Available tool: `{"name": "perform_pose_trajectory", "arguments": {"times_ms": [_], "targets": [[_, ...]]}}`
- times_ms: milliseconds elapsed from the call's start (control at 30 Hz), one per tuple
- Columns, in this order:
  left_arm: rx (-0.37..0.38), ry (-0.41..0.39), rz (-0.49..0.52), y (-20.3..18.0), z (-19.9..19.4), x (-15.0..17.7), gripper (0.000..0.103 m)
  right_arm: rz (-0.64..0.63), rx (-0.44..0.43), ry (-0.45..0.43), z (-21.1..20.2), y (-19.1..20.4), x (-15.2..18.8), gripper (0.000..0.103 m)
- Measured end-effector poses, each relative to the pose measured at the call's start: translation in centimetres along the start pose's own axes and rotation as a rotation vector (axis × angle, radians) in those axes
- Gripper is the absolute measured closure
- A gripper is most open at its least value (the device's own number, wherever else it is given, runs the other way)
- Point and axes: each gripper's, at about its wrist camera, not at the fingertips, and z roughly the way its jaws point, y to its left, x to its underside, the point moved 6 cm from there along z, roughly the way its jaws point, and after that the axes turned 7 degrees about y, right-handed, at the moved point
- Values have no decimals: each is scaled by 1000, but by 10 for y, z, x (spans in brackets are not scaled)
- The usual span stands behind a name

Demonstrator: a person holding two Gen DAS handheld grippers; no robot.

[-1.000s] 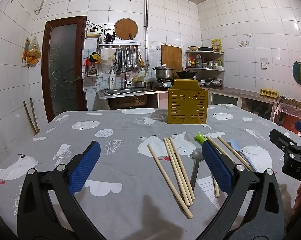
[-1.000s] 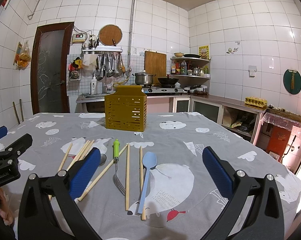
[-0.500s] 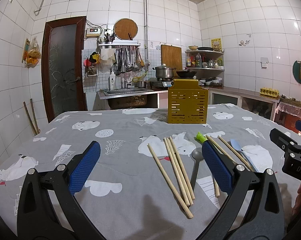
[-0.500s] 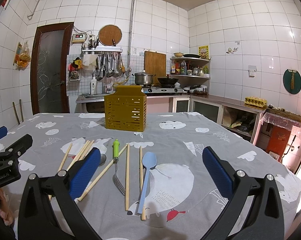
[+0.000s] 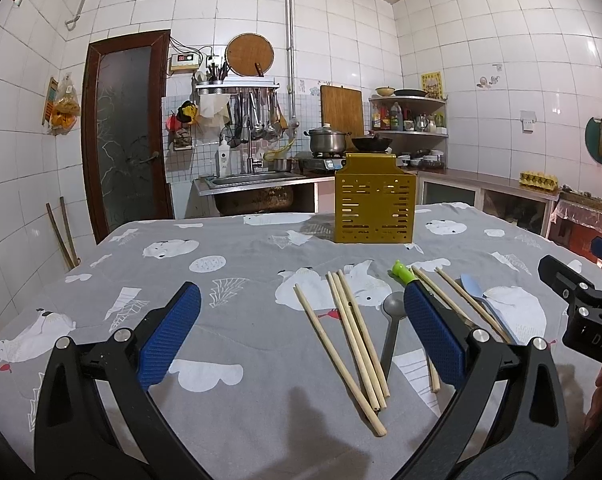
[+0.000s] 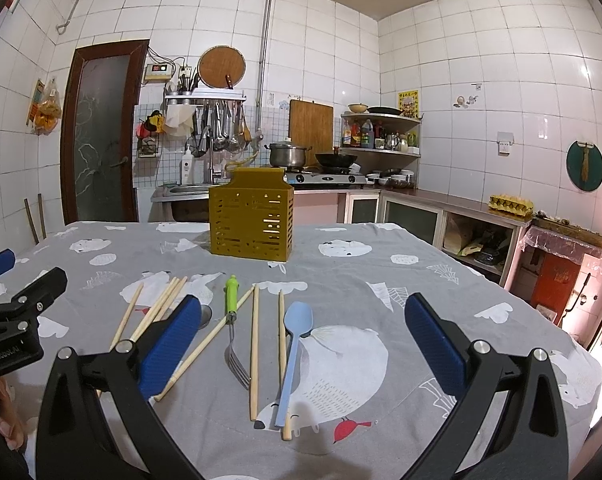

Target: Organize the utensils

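Note:
A yellow slotted utensil holder [image 5: 374, 208] [image 6: 251, 222] stands upright at the far middle of the table. Several wooden chopsticks [image 5: 351, 336] [image 6: 254, 344], a grey spoon [image 5: 393, 322], a green-handled fork [image 6: 232, 320] and a light blue spoon [image 6: 295, 344] lie loose on the grey cloth. My left gripper [image 5: 301, 332] is open and empty, hovering above the near table, left of the chopsticks. My right gripper [image 6: 303, 340] is open and empty above the fork and blue spoon. The right gripper shows at the left wrist view's right edge [image 5: 581, 312].
The table is covered by a grey cloth with bear prints [image 5: 221, 280]. Behind it are a sink [image 5: 253, 180], a stove with a pot [image 5: 327, 140], shelves and a brown door [image 5: 125, 132]. A low counter [image 6: 461, 208] runs along the right wall.

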Motion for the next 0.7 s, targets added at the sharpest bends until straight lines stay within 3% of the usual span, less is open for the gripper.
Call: {"name": "perform_pose_trajectory", "arguments": {"times_ms": [367,500,567,700], "targets": [[-5,-17,12,-4,-2,1,5,1,4,-15,-3,2,0,4],[13,17,17,-6,4,1,5,-13,-11,-11,-4,7,-1,4],[22,45,42,-10,9,-2,5,-2,-48,8,-1,8,-6,4],[3,27,92,-14,12,-24,5,-7,-53,16,15,4,-33,4]]}}
